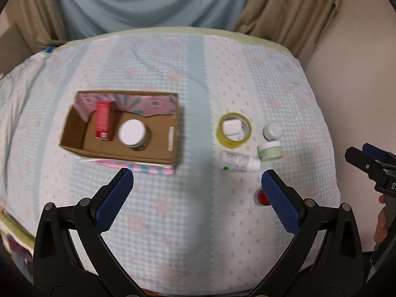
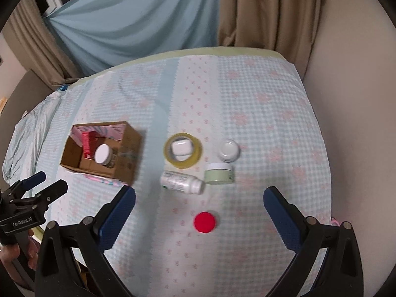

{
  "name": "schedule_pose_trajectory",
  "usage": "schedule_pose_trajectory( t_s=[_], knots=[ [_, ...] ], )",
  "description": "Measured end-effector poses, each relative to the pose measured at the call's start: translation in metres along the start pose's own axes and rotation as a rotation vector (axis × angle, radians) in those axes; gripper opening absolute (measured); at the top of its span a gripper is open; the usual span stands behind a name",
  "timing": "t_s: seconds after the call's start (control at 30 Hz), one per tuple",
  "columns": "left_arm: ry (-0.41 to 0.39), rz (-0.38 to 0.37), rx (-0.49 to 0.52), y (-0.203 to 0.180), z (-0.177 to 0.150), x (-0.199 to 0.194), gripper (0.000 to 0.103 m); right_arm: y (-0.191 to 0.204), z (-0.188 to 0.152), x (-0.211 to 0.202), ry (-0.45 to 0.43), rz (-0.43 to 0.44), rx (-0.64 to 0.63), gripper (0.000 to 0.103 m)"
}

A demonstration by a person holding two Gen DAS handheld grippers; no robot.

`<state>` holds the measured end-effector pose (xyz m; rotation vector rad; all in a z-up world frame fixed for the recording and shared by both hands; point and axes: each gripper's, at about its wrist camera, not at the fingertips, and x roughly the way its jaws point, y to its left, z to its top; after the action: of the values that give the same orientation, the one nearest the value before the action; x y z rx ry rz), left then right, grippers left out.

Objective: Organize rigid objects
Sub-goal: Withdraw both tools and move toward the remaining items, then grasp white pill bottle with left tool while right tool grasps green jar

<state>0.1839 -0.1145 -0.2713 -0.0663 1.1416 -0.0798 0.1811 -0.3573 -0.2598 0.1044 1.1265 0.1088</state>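
Observation:
A cardboard box (image 1: 74, 133) (image 2: 128, 148) lies on the bed and holds a red carton (image 1: 102, 120) (image 2: 87, 146) and a white-lidded jar (image 1: 132, 132) (image 2: 102, 154). To its right lie a yellow tape roll (image 1: 220, 133) (image 2: 196, 152) with a white case (image 1: 231, 126) (image 2: 180, 147) inside it, a white bottle on its side (image 1: 238, 160) (image 2: 180, 182), a green jar (image 1: 269, 151) (image 2: 219, 173), a white-capped jar (image 1: 272, 130) (image 2: 229, 149) and a red-capped item (image 1: 261, 198) (image 2: 204, 222). My left gripper (image 1: 198, 185) is open above the bed. My right gripper (image 2: 199, 199) is open above the red cap.
The bed carries a light blue checked quilt (image 1: 173, 222) (image 2: 259, 113). Blue and tan curtains (image 2: 148, 19) hang behind it. A beige wall (image 2: 358, 123) is on the right. The bed's right edge (image 1: 329, 136) runs close to the small items.

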Motion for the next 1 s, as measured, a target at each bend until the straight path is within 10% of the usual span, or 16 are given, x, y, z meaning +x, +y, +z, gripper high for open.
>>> schedule_pose_trajectory(
  t_s=[0.5, 1.0],
  knots=[
    [0.15, -0.093, 0.352, -0.064, 0.019, 0.125, 0.103, -0.058, 0.013, 0.093, 0.141, 0.008, 0.079, 0.103],
    [0.284, -0.129, 1.213, -0.152, -0.045, 0.25, 0.087, -0.089, -0.005, 0.229, 0.309, 0.117, 0.2, 0.103]
  ],
)
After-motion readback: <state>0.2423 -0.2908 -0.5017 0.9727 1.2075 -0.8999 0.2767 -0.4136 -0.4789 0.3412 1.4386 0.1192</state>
